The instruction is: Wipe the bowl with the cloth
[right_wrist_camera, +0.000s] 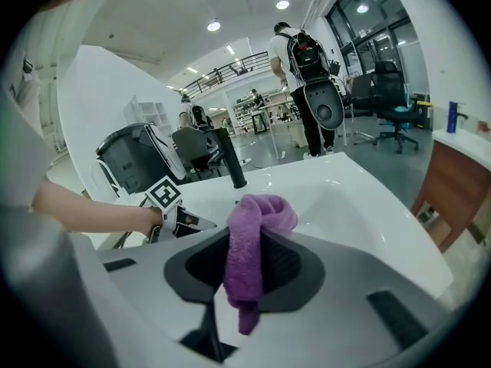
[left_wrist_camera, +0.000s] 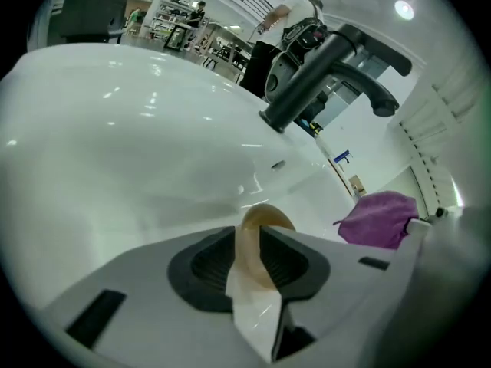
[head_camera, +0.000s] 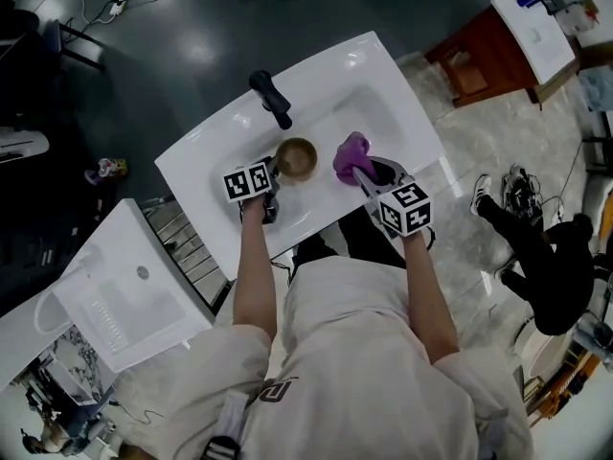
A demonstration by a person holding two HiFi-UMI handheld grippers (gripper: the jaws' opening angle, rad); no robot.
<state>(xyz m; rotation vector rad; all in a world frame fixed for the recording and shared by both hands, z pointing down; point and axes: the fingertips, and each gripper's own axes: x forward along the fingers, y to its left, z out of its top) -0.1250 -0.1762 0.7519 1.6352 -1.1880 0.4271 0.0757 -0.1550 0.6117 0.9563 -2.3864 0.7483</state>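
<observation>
The bowl [head_camera: 296, 159] hangs over the sink [head_camera: 383, 77], its rim pinched tight in my left gripper [head_camera: 274, 172]. My right gripper [head_camera: 363, 172] is clamped on the purple cloth [head_camera: 350, 153], just beside the bowl and clear of it. I'd say both things are gripped, but the wiping itself is not yet begun.

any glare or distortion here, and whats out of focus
Head view: even light, only soft sheen on the glossy white ceramic sink. Left gripper view: fisheye with black corners, bright streaks on the sink, the tan round bowl soft near the lens. Right gripper view: same fisheye bending, ceiling lights blown out, the purple terry cloth fairly sharp.
</observation>
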